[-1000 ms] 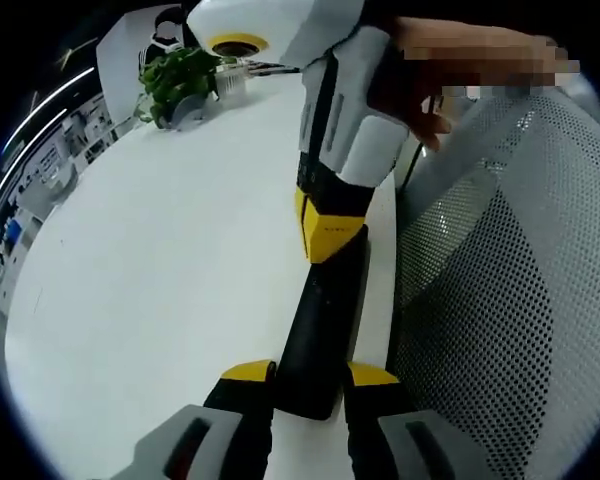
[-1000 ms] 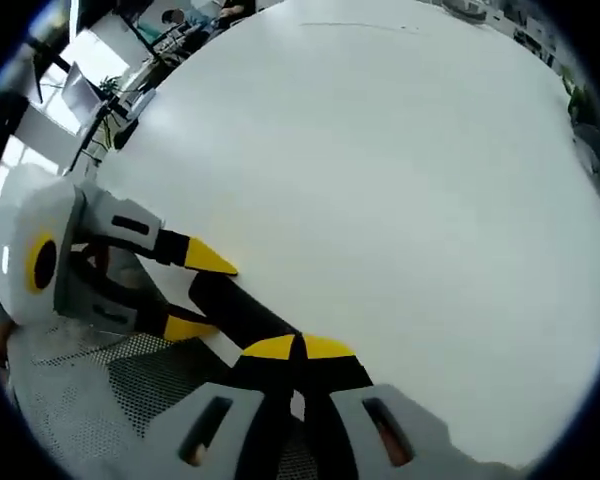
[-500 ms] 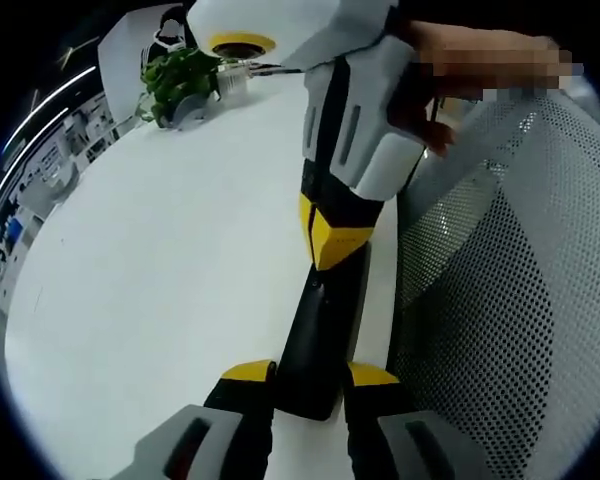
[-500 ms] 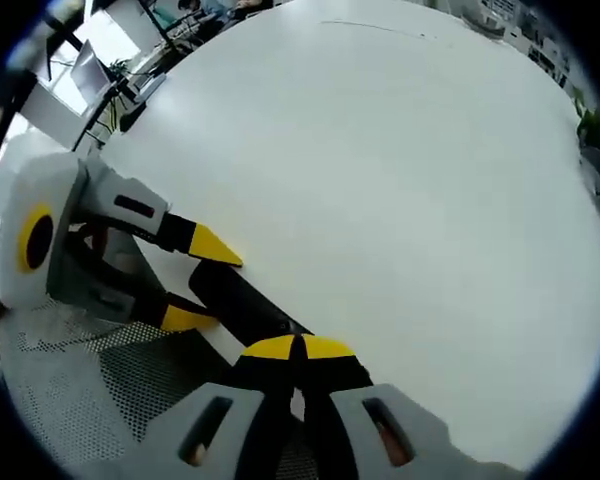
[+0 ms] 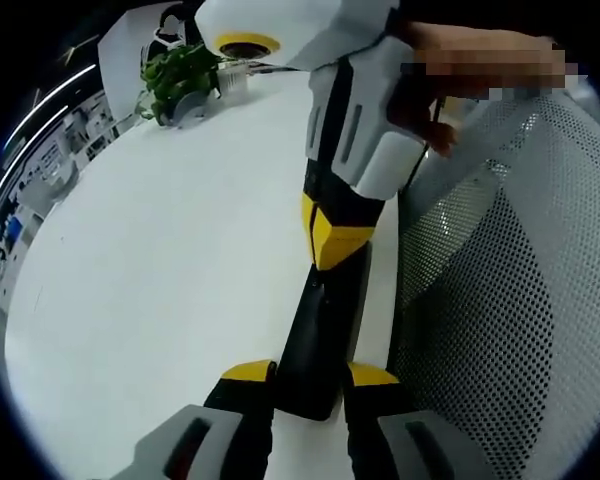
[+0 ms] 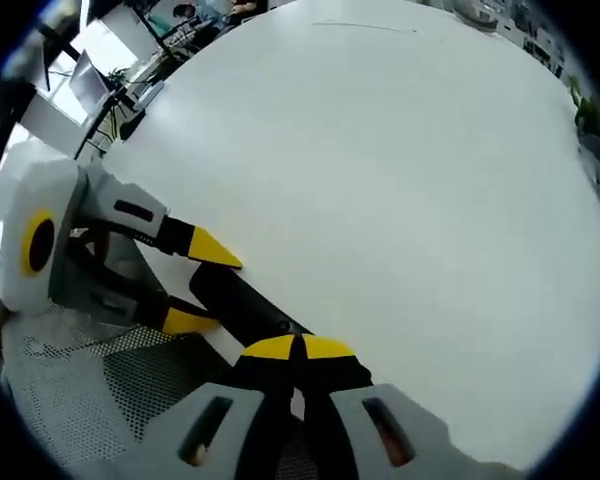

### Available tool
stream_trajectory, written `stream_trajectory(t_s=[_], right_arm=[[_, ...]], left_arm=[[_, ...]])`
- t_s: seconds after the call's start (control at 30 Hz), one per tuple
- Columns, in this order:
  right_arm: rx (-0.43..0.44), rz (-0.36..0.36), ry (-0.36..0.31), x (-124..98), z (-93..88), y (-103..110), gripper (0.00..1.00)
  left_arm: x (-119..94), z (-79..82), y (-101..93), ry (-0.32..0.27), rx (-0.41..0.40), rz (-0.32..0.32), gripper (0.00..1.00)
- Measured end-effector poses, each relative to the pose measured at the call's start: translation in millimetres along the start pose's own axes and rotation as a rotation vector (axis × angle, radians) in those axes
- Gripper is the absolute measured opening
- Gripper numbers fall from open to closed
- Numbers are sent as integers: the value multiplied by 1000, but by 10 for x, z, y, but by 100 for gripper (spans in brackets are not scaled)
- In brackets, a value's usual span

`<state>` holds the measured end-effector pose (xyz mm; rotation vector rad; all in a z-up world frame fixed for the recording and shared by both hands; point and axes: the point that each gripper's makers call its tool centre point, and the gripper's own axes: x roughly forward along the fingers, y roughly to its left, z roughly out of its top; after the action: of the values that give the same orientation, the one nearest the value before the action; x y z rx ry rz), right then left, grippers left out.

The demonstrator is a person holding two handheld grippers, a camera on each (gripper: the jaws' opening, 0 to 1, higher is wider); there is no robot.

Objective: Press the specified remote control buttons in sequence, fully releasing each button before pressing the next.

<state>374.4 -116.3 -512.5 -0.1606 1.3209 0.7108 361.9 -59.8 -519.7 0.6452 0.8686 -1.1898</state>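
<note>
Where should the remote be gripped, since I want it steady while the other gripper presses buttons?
Probably as now: the near end of the black remote, taken across its narrow width, jaws on the two long sides. It is a slim bar lying flat along the white table's edge. The left gripper brackets that end, leaving the top face free for the right gripper's closed tips.

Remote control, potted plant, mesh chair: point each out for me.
remote control [image 5: 318, 350], left gripper view, on its black body between the jaws.
potted plant [image 5: 175, 75], left gripper view, on the green leaves.
mesh chair [image 5: 510, 300], left gripper view, on the perforated backrest.
</note>
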Motion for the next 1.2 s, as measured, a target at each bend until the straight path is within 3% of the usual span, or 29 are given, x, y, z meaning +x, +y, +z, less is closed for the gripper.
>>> stream_trajectory(t_s=[0.2, 0.4, 0.8, 1.0, 1.2], right_arm=[[20, 12, -5, 16, 9, -22, 0], [-29, -15, 3, 13, 2, -5, 0], [-17, -13, 16, -9, -29, -9, 0], [-74, -41, 27, 2, -27, 5, 0], [-71, -44, 31, 5, -23, -12, 0]], left_arm=[[15, -2, 11, 0, -2, 0, 27], [24, -3, 13, 1, -6, 1, 27], [15, -2, 5, -1, -7, 3, 27], [14, -3, 4, 0, -5, 2, 27], [1, 3, -4, 0, -5, 4, 27]])
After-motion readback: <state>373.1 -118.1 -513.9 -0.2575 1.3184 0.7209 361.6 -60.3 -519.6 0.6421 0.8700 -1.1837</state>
